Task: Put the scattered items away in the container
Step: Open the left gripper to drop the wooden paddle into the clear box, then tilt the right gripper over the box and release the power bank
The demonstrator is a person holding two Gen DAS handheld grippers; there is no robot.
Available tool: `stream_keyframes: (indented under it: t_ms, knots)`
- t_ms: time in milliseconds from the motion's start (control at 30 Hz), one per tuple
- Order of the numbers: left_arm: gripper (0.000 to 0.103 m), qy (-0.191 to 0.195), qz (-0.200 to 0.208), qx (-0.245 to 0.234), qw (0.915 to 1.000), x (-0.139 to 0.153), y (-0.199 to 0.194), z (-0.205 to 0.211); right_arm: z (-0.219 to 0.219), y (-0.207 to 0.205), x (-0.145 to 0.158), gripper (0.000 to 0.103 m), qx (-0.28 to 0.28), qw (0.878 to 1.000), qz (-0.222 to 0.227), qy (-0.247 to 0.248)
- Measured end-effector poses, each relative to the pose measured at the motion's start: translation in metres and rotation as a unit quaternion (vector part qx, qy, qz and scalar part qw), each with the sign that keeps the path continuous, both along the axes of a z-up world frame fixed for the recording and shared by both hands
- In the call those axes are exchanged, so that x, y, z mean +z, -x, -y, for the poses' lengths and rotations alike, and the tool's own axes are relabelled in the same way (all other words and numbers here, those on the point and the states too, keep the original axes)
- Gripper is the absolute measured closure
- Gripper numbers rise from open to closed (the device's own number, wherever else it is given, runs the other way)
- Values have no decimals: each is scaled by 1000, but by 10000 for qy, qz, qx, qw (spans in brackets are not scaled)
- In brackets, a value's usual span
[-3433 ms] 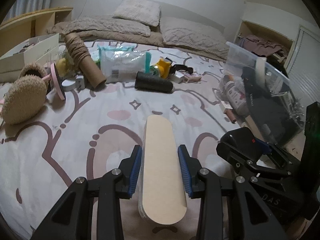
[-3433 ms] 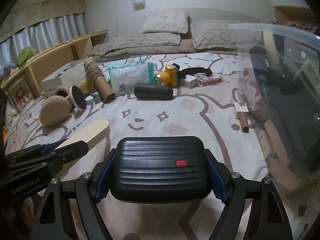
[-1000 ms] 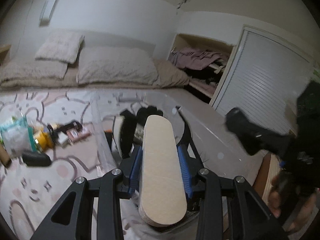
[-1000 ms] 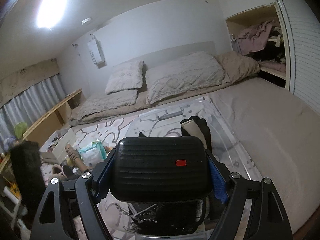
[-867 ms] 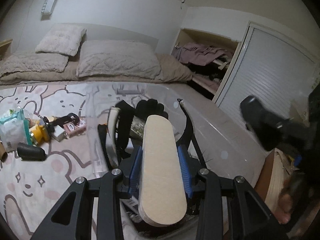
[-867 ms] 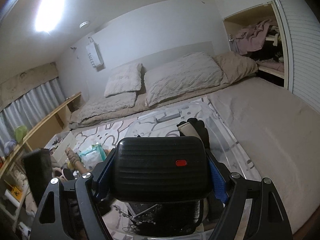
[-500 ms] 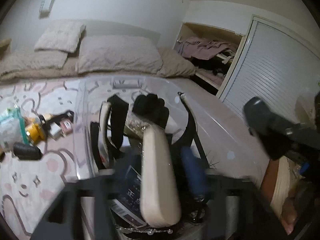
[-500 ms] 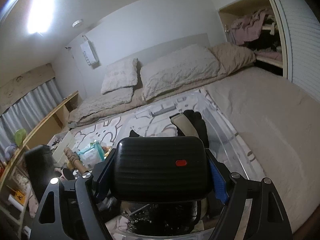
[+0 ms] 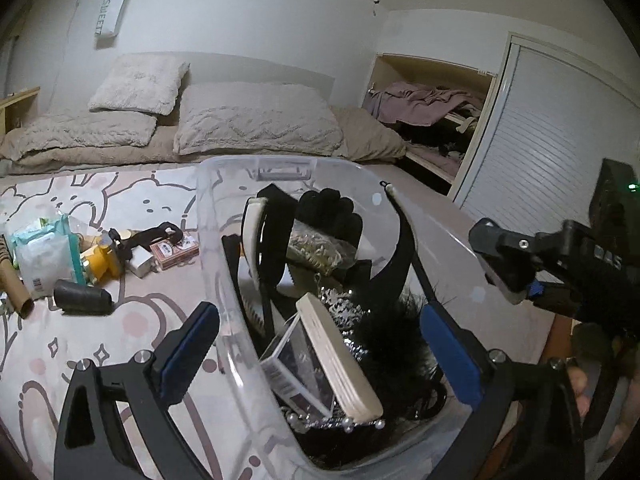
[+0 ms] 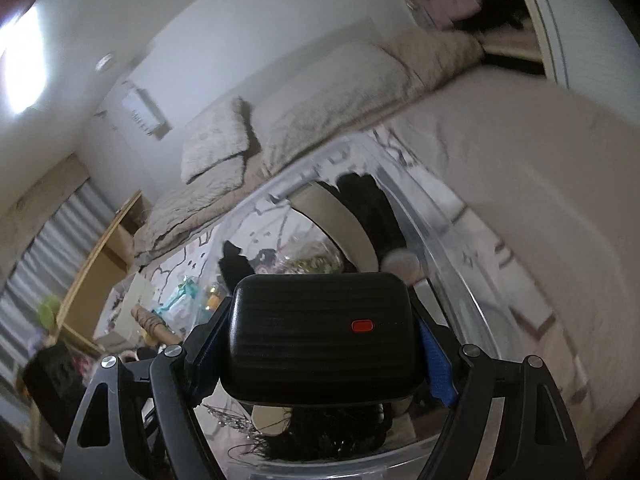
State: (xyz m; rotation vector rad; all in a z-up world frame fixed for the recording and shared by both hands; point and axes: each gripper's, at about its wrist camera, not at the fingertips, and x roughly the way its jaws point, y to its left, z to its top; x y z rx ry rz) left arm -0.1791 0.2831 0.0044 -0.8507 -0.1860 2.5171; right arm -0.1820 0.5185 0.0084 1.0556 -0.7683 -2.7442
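Note:
The clear plastic container [image 9: 212, 264] stands on the bed, holding black gloves, feathers and boxes. A pale wooden board [image 9: 340, 360] lies tilted inside it on those items. My left gripper [image 9: 316, 316] hovers over the container's near end, its jaws opening wide and apart from the board, touching nothing. My right gripper [image 10: 324, 332] is shut on a black ridged case [image 10: 320, 328] with a red button, held over the container [image 10: 440, 232]. In the left wrist view the right gripper [image 9: 508, 264] shows at the right edge.
Scattered on the patterned bedspread to the left are a black cylinder [image 9: 82, 302], a yellow item [image 9: 100, 264], a wipes pack [image 9: 40, 252], a pink box [image 9: 174, 248] and a cardboard tube [image 9: 14, 288]. Pillows [image 9: 256, 120] lie behind, a closet [image 9: 432, 112] to the right.
My left jaws spread apart and let go of the wooden board, which dropped into the container. My right gripper sank toward the container and rolled, still gripping the black case.

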Motion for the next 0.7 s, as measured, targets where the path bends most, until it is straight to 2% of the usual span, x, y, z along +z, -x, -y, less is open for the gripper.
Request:
stream_keyframes:
  t_ms: [133, 267, 400, 467, 567, 700]
  knots:
    - [2, -1, -57, 23, 10000, 1, -3, 4, 3, 2, 1, 21, -130, 9999, 78, -37]
    - [2, 148, -212, 72, 9996, 3, -6, 5, 3, 5, 1, 21, -252, 9994, 162, -166]
    - [2, 321, -331, 80, 9989, 5, -9, 3, -2, 9, 2, 21, -353, 9990, 288, 2]
    - [2, 449, -352, -6, 9984, 7, -9, 1, -2, 14, 3, 21, -255, 9986, 450, -119]
    - [2, 546, -504, -36, 9972, 11, -12, 1, 4, 22, 10, 21, 38, 9942, 668, -845]
    - [2, 475, -500, -63, 9976, 10, -9, 6, 29, 29, 23, 21, 752, 9643, 846, -2395]
